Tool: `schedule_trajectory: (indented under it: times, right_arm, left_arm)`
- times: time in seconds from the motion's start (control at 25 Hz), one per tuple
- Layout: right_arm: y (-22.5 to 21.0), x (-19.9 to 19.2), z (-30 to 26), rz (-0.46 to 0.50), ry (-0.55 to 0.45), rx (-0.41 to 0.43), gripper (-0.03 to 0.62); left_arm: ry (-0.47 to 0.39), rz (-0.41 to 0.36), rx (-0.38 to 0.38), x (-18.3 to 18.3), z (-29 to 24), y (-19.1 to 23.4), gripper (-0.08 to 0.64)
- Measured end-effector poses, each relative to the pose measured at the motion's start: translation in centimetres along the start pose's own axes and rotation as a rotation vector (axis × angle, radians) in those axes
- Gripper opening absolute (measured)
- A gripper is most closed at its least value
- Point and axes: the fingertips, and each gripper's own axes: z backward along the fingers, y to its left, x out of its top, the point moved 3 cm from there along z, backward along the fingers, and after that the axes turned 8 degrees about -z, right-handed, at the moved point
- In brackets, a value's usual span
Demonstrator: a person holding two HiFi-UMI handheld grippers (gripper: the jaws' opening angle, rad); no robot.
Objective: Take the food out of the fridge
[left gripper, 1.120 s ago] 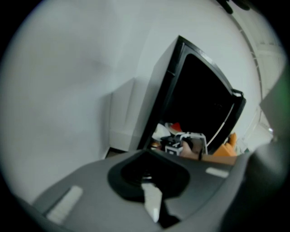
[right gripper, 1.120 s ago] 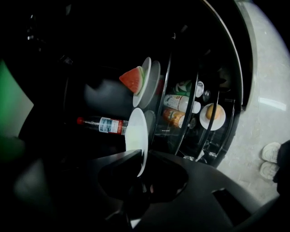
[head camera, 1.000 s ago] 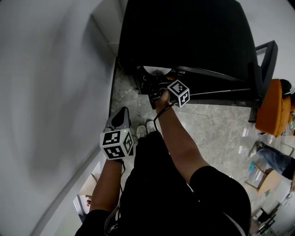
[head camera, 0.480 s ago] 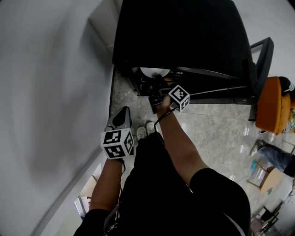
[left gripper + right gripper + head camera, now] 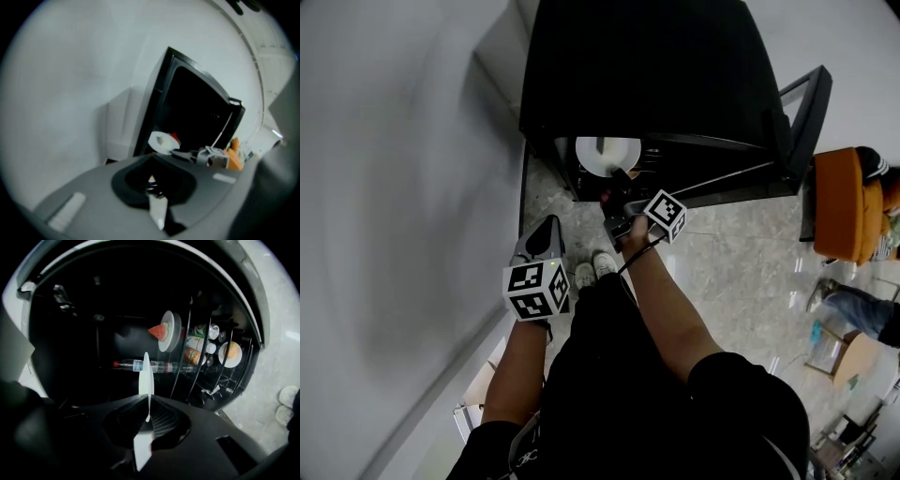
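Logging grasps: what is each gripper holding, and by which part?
The right gripper pinches a white plate by its near rim, fingers closed on the edge. The left gripper holds nothing.

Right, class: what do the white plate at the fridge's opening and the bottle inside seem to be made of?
The white plate: probably glazed ceramic, possibly melamine; smooth, opaque, evenly bright. The bottle: seemingly clear plastic; see-through body with label and red cap.
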Motion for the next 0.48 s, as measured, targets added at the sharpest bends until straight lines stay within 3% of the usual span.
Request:
schedule_trajectory:
  times: [0.48]
  right_arm:
    - [5.9, -2.0, 12.1, 0.03, 0.059, -0.022, 0.008]
  left_arm:
    - [-0.095, -0.042, -0.06, 5.1, 2.4, -3.5, -0.002]
